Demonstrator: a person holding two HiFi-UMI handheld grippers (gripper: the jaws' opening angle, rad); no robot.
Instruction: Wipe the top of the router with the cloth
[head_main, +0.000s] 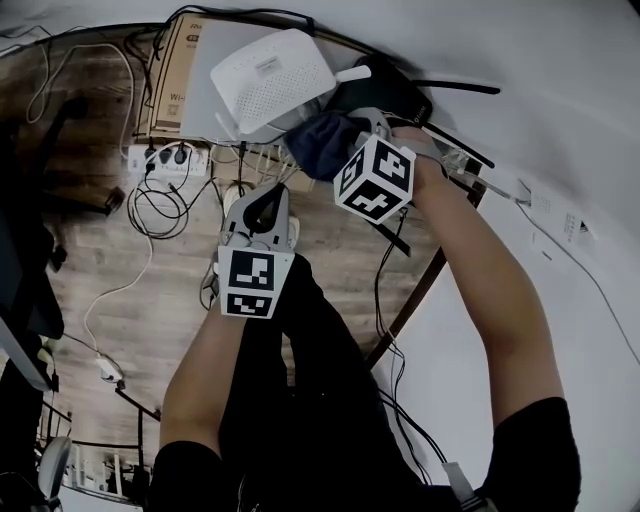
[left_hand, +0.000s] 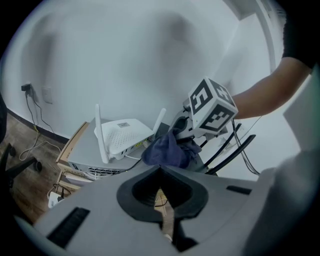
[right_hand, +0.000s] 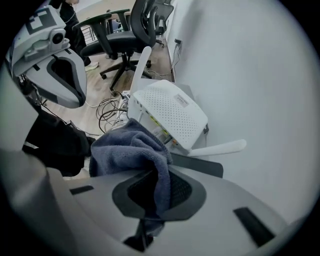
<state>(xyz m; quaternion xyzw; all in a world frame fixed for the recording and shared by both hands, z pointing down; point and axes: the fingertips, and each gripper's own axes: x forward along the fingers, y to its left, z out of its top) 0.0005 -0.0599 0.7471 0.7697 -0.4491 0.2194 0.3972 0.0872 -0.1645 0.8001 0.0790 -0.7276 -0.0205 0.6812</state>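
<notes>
A white router (head_main: 268, 80) with white antennas lies tilted on a grey box (head_main: 203, 105) close to the wall. My right gripper (head_main: 358, 128) is shut on a dark blue cloth (head_main: 322, 140), which bunches just beside the router's near edge. In the right gripper view the cloth (right_hand: 130, 147) hangs out of the jaws (right_hand: 155, 187), just short of the router (right_hand: 172, 112). My left gripper (head_main: 262, 198) hovers lower, apart from the router, shut with nothing in it. The left gripper view shows the router (left_hand: 125, 136), the cloth (left_hand: 165, 150) and the right gripper's marker cube (left_hand: 212, 106).
The grey box rests on a cardboard box (head_main: 165, 75). A power strip (head_main: 165, 160) and tangled cables (head_main: 160, 205) lie on the wooden floor below. Black rods (head_main: 455, 88) stick out toward the white wall. Black office chairs (right_hand: 132, 27) stand farther off.
</notes>
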